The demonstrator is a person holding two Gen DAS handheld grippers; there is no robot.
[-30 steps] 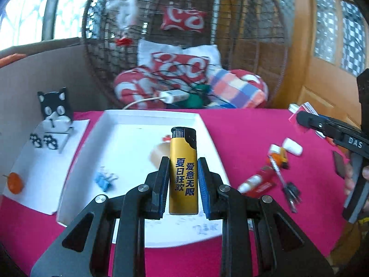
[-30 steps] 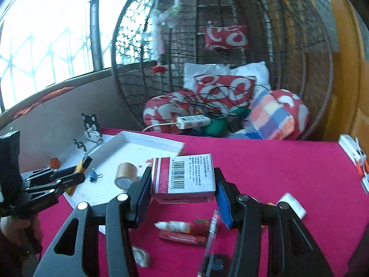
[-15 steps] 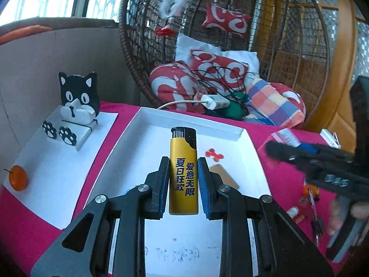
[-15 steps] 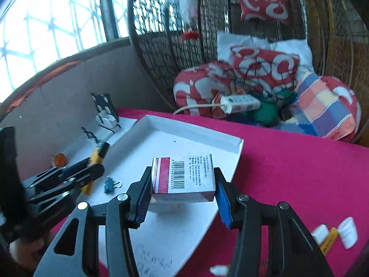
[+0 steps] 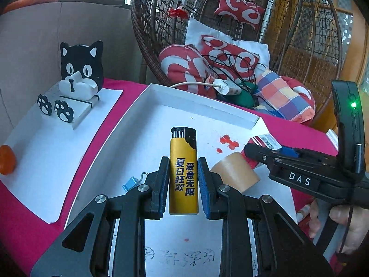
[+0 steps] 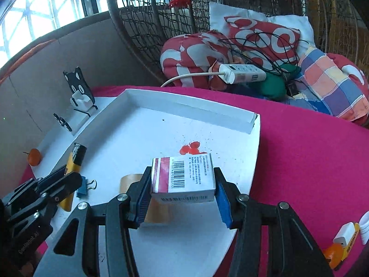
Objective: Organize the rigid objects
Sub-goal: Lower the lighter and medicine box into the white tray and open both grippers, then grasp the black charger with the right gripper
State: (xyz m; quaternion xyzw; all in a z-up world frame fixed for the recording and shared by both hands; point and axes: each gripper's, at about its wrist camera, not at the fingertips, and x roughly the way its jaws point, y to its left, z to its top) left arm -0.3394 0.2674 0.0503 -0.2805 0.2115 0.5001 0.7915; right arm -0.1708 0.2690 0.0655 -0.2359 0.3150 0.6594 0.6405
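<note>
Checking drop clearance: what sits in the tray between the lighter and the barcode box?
A tan tape roll lies on the white tray between the yellow lighter and the barcode box, clearest in the left wrist view.

Both tools are black plastic with silver screws and blue ribbed pads. The right tool bears white "DAS" lettering and a green light.

A wicker hanging chair was seen behind the pink-covered table, piled with red-and-white cushions and a checked cushion. Daylight was admitted through latticed windows at left; a wooden door was visible at right.
</note>
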